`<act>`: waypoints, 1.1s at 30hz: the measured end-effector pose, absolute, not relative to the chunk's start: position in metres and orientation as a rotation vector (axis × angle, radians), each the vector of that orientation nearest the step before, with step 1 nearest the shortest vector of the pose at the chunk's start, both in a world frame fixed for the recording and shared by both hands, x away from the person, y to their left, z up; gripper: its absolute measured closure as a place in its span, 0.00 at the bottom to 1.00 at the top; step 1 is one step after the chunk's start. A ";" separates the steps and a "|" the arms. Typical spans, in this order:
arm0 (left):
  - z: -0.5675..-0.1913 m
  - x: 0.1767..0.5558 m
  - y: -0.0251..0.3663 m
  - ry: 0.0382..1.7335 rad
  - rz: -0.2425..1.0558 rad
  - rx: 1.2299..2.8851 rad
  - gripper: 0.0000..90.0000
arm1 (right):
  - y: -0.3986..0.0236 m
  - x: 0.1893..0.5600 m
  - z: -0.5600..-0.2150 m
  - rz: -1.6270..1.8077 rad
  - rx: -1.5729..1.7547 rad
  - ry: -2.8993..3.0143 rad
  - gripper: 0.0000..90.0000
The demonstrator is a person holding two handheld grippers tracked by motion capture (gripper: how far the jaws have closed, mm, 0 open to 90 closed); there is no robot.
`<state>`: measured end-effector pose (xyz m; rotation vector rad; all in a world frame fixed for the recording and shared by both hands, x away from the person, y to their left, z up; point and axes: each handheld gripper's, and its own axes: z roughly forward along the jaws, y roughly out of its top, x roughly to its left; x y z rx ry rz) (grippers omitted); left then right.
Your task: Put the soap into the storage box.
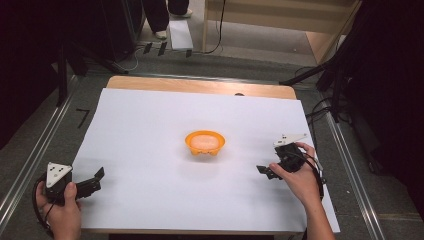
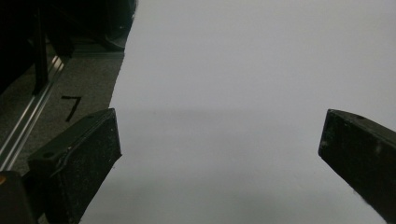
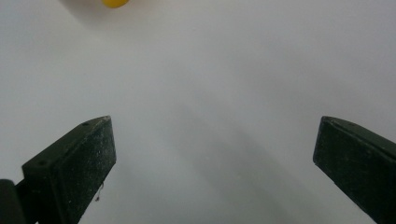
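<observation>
The orange bowl sits mid-sheet on the white paper, well apart from both grippers. The right gripper, jaws spread and empty, glimpses its yellow edge; the left gripper, equally wide, faces bare paper and grey floor.

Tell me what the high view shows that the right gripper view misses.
High view alone: the whole orange bowl mid-sheet, both hands, the left gripper at the sheet's near left corner, the wooden table edge and the floor. Right gripper view alone: a close look between the right gripper and its wide-open jaws, nothing held. Both share the white sheet and the bowl, a yellow sliver up close.
</observation>
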<state>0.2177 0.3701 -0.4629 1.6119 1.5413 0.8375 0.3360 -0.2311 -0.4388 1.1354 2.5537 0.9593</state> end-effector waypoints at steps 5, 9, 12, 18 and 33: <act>-0.463 0.218 0.370 1.542 0.838 1.613 0.00 | -0.250 0.324 -0.445 1.006 1.192 2.487 0.00; -0.463 0.218 0.370 1.541 0.839 1.613 0.00 | -0.263 0.313 -0.449 1.032 1.240 2.426 0.00; -0.463 0.218 0.370 1.543 0.838 1.613 0.00 | -0.273 0.306 -0.454 1.059 1.263 2.397 0.00; -0.463 0.217 0.370 1.543 0.838 1.613 0.00 | -0.286 0.293 -0.458 1.084 1.296 2.351 0.00; -0.463 0.217 0.370 1.543 0.841 1.613 0.00 | -0.319 0.260 -0.472 1.155 1.372 2.199 0.00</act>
